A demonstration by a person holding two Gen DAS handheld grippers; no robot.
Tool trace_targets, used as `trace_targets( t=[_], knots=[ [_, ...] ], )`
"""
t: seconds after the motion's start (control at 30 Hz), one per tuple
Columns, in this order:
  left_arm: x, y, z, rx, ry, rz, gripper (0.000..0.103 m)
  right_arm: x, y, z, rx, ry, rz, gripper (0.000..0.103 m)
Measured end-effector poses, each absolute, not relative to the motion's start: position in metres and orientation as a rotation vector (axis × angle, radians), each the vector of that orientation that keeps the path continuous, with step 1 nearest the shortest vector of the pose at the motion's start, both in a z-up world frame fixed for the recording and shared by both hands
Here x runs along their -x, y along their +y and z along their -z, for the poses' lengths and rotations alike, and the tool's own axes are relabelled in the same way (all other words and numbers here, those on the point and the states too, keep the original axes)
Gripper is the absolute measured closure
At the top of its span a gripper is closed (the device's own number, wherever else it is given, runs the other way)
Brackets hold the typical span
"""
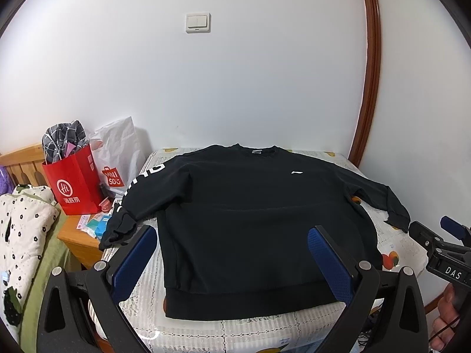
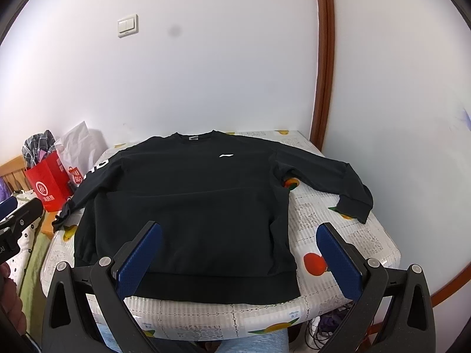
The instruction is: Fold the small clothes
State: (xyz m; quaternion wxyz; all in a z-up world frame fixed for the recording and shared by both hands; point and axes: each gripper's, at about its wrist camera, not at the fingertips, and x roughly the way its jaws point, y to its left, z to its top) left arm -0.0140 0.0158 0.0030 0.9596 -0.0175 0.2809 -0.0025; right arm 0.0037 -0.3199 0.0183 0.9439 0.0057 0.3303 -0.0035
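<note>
A black sweatshirt (image 1: 253, 223) lay flat, front up, across the table (image 2: 338, 229), collar at the far edge, hem at the near edge. The left gripper (image 1: 232, 261) and right gripper (image 2: 238, 261) hovered above the hem, both spread wide and empty.

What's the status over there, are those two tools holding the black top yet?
Left tool open, empty. Right tool open, empty. Black sweatshirt flat on table, sleeves spread, unfolded. Nothing lying on it.
</note>
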Motion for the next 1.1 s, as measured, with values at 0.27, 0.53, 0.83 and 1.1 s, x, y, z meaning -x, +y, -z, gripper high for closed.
trace_targets(
  t=[0.27, 0.53, 0.83, 1.1],
  knots=[
    [0.014, 0.025, -0.003, 0.037, 0.562, 0.002, 0.0, -0.002, -0.317, -0.017, -0.001, 0.666, 0.012, 0.0],
    [-0.001, 0.037, 0.008, 0.06, 0.568, 0.011, 0.0, -0.005, -0.307, -0.008, 0.025, 0.671, 0.013, 0.0],
    [-0.045, 0.051, 0.06, 0.034, 0.674, -0.03, 0.001, -0.034, -0.295, 0.027, 0.037, 0.74, -0.011, 0.0],
    [-0.074, 0.1, 0.107, -0.015, 0.746, -0.172, 0.001, -0.075, -0.274, 0.076, 0.087, 0.855, -0.048, 0.0]
  ],
)
